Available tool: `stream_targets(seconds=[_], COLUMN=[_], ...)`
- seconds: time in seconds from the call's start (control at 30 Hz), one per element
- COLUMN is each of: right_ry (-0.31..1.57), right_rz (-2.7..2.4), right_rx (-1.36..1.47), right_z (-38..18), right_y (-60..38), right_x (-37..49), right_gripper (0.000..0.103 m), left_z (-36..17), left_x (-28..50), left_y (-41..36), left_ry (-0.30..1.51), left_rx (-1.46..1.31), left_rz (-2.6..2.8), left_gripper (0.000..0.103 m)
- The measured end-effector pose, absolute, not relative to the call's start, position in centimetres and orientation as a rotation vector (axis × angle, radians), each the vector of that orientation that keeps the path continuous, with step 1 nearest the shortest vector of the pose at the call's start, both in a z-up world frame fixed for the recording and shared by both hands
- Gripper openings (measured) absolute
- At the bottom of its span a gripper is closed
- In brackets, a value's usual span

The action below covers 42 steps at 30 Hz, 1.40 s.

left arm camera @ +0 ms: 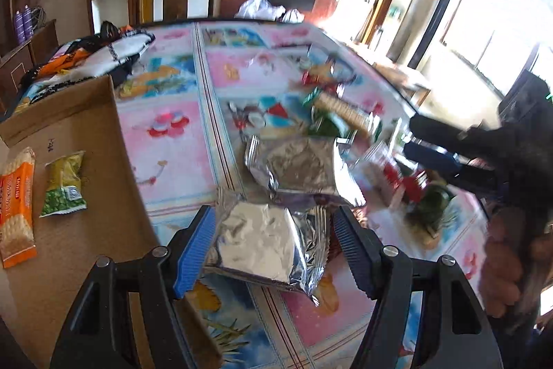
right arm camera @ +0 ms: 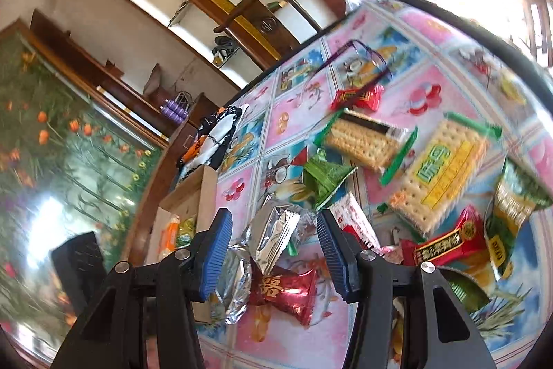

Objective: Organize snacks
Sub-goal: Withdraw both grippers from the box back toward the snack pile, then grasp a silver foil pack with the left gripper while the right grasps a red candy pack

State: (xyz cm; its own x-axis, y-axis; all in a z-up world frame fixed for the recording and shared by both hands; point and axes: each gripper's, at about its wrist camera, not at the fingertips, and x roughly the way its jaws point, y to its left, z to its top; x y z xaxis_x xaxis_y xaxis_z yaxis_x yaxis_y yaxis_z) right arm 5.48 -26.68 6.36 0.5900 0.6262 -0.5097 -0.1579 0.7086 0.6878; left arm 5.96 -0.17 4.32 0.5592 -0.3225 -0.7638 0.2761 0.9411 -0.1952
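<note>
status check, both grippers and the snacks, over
Left gripper open around a silver packet. Right gripper open over another silver packet. Cardboard box holds two snacks. Nothing blocking.

Right gripper [left arm camera: 414, 140]: left wrist view shows only its finger ends — smeared, gap unreadable.
Snack pile [left arm camera: 331, 106]: blurred, labels illegible.
Orange cracker pack [left arm camera: 17, 206]: cut by the frame edge.
Cardboard box [right arm camera: 193, 192]: interior mostly hidden behind the right gripper's blue finger [right arm camera: 216, 251].

Bright daylight | window [left arm camera: 484, 23] glare (blown white) | snacks [right arm camera: 432, 168] perhaps motion-blurred | fisheye edges
</note>
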Motion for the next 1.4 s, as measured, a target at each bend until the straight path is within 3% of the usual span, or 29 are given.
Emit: stream_targets(seconds=[0.03, 0.13, 0.63, 0.93, 1.17, 1.4], right_ry=[0.826, 0.827, 0.794, 0.801, 0.836, 0.909], right_rz=[0.504, 0.526, 0.533, 0.526, 0.493, 0.469], right_rx=[0.644, 0.653, 0.647, 0.634, 0.577, 0.518], right_z=[6.2, 6.3, 7.1, 7.1, 6.5, 5.1], right_y=[-26.8, -26.6, -27.1, -27.8, -27.5, -26.7], right_x=[5.5, 5.3, 4.3, 4.0, 3.6, 3.8], right_gripper=[0.055, 0.055, 0.056, 0.059, 0.059, 0.059], left_z=[3.8, 3.0, 2.9, 0.7, 1.0, 1.9], left_x=[6.3, 6.8, 3.4, 1.8, 2.2, 2.7], left_y=[-0.5, -1.5, -4.4, -8.3, -7.3, -5.8], left_ry=[0.938, 0.968, 1.005, 1.006, 0.97, 0.959], left_rx=[-0.037, 0.029, 0.061, 0.284, 0.261, 0.185], left_rz=[-0.337, -0.291, -0.597, -0.593, -0.528, -0.524], left_gripper=[0.07, 0.083, 0.087, 0.089, 0.065, 0.063])
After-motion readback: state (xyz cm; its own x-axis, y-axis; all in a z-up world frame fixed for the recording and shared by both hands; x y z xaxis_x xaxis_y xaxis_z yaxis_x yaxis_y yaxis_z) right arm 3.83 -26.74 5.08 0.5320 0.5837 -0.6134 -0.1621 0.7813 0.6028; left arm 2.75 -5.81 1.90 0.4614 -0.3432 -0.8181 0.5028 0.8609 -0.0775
